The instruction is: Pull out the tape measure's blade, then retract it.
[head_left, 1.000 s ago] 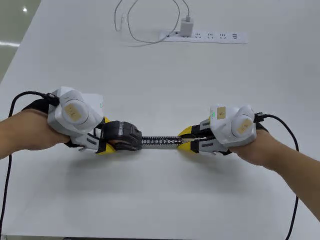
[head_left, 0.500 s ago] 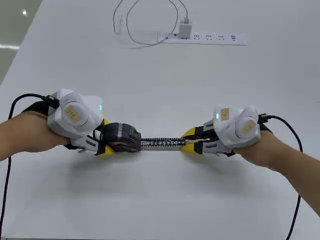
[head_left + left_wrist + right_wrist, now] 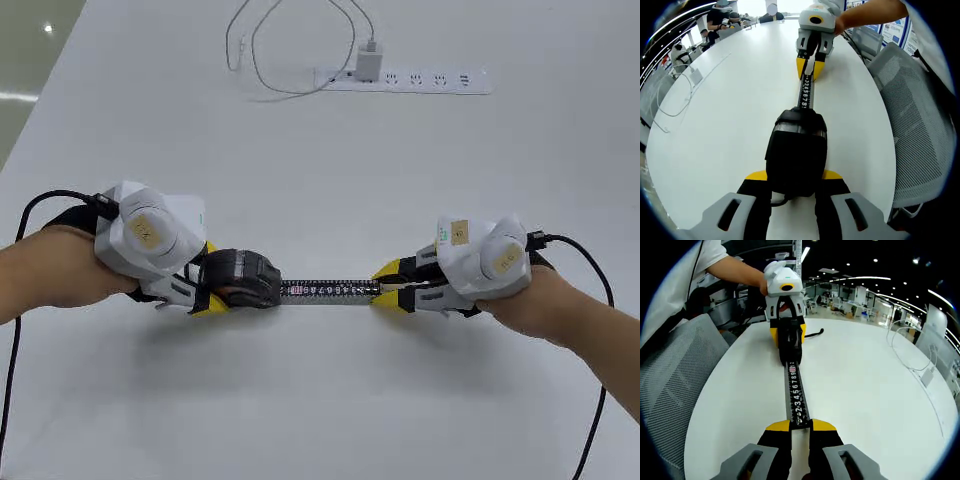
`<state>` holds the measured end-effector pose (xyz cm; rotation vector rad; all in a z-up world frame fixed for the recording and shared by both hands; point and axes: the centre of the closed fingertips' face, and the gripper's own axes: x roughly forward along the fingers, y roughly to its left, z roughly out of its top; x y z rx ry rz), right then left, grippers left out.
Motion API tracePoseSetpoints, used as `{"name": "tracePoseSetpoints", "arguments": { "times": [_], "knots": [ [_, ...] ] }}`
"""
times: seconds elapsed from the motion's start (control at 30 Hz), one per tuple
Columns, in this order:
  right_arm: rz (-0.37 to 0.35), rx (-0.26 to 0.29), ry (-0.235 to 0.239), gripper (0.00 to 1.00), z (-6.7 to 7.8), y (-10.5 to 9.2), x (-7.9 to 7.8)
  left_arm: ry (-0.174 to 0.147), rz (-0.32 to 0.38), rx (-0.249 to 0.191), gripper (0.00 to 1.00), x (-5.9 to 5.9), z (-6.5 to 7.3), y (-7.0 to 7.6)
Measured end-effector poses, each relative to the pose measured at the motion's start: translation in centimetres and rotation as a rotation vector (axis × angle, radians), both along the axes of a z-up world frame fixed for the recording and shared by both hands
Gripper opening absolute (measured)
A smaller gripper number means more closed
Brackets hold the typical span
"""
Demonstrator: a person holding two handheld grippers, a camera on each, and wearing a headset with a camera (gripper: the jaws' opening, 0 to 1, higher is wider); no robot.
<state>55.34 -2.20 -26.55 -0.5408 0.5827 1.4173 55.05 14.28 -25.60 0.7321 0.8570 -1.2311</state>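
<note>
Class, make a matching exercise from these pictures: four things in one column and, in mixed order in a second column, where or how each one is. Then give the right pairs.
Column one
1. tape measure case
2. blade
3. right gripper
4. power strip

Column two
A. lies at the far side of the table, with a charger plugged in
B. clamped in the left gripper
C. stretched out between the two grippers
D. shut on the blade's tip

Pairs: 1-B, 2-C, 3-D, 4-A
</note>
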Motion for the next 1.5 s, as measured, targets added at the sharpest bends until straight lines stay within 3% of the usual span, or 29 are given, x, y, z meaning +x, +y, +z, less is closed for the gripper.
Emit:
{"name": "tracePoseSetpoints", "arguments": {
  "times": [1.5],
  "knots": [
    [-0.026, -0.038, 0.017, 0.07, 0.1, -3.3, -0.2, -0.001, 0.001, 0.007, 0.28, 0.0, 0.0, 0.0]
  ]
}}
